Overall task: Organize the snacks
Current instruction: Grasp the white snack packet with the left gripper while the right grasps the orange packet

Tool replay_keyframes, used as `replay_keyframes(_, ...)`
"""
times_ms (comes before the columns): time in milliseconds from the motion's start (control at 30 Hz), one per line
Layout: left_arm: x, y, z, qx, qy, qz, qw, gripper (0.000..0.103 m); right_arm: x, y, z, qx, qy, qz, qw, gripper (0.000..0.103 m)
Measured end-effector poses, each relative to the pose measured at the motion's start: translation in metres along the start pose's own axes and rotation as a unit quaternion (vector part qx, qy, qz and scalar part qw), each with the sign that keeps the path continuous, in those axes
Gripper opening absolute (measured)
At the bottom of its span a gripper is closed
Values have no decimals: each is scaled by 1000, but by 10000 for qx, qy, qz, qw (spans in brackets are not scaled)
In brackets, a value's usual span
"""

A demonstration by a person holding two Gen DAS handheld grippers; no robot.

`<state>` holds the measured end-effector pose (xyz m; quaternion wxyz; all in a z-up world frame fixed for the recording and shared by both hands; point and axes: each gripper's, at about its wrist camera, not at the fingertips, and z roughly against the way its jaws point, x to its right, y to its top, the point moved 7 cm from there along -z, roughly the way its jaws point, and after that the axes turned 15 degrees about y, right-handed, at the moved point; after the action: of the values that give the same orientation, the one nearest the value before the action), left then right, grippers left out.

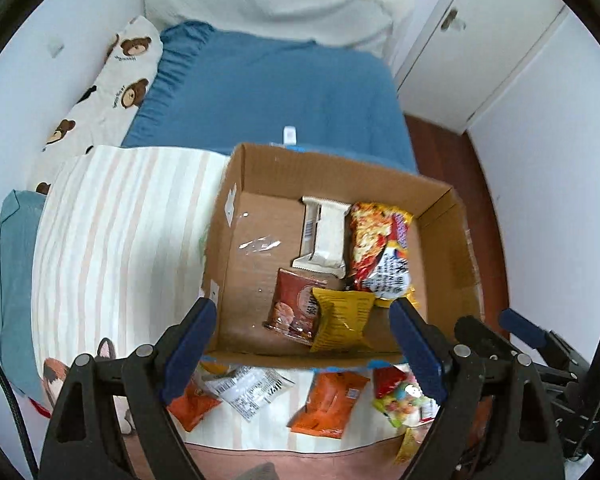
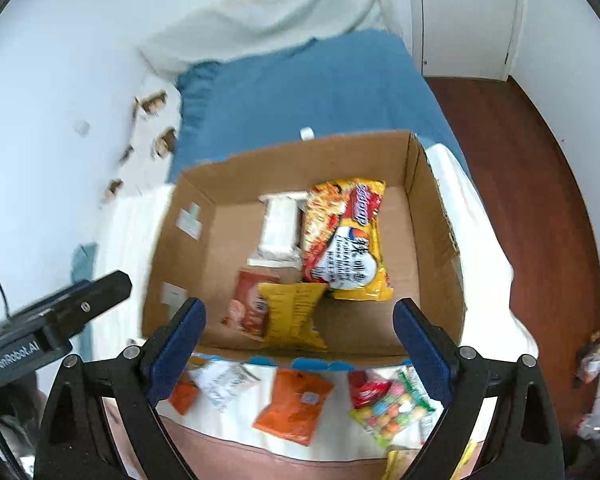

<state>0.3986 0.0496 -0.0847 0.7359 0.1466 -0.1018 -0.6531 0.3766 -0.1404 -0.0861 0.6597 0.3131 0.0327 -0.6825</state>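
The near wall of the cardboard box (image 1: pixel 260 168) is partly covered by the left gripper (image 1: pixel 304 340), whose jaws are held wide apart with nothing between them. The right gripper (image 2: pixel 300 344) is likewise spread and empty. "GenRobot.AI" can be read on the black block (image 2: pixel 28 350) left of the box. Print on the noodle packet (image 2: pixel 346 240) inside the box is blurred. In front of the box, an orange packet (image 2: pixel 292 406) and a candy bag (image 2: pixel 392 410) are seen, partly cut off.
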Motion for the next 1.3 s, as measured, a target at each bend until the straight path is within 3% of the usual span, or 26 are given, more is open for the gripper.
replay_keyframes(133, -15, -30, 13, 359, 154, -57, 9992, 88, -13, -26, 23, 188, 178, 32, 9997, 97)
replay_keyframes(267, -18, -79, -26, 408, 739, -1035, 9910, 88, -2, -70, 14, 13, 210, -58, 9998, 97)
replay_keyframes(367, -8, -117, -80, -68, 1019, -1985, 9748, 88, 18, -106, -6, -258, 242, -357, 9987, 97)
replay_keyframes(467, 0, -142, -124, -432, 1273, -2674, 9542, 88, 37, -138, -31, -573, 376, -757, 9948, 96)
replay_keyframes(567, 10, -155, -162, -616, 1458, -3187, 9346, 88, 48, -156, -45, -632, 245, -815, 9944, 96)
replay_keyframes(667, 21, -158, -182, -656, 1474, -3484, 9234, 88, 56, -167, -57, -678, 242, -937, 9930, 96)
replay_keyframes(733, 29, -157, -188, -589, 1376, -3588, 9213, 88, 59, -172, -64, -695, 247, -1018, 9921, 96)
replay_keyframes(800, 31, -157, -191, -574, 1383, -3611, 9204, 64, 60, -175, -74, -713, 249, -1079, 9913, 95)
replay_keyframes(867, 28, -157, -193, -630, 1409, -3498, 9240, 53, 59, -178, -85, -752, 265, -1149, 9902, 93)
replay_keyframes(933, 17, -159, -192, -777, 1444, -3164, 9343, 50, 59, -179, -95, -774, 240, -1172, 9898, 93)
replay_keyframes(1067, -18, -178, -191, -1615, 1064, -1622, 9676, 50, 54, -178, -122, -847, 129, -1169, 9894, 93)
replay_keyframes(1200, -41, -200, -193, -2148, 578, -445, 9739, 50, 48, -176, -155, -1010, -98, -1055, 9892, 86)
replay_keyframes(1300, -48, -208, -195, -2337, 360, -41, 9716, 50, 40, -177, -166, -1144, -533, -494, 9908, 71)
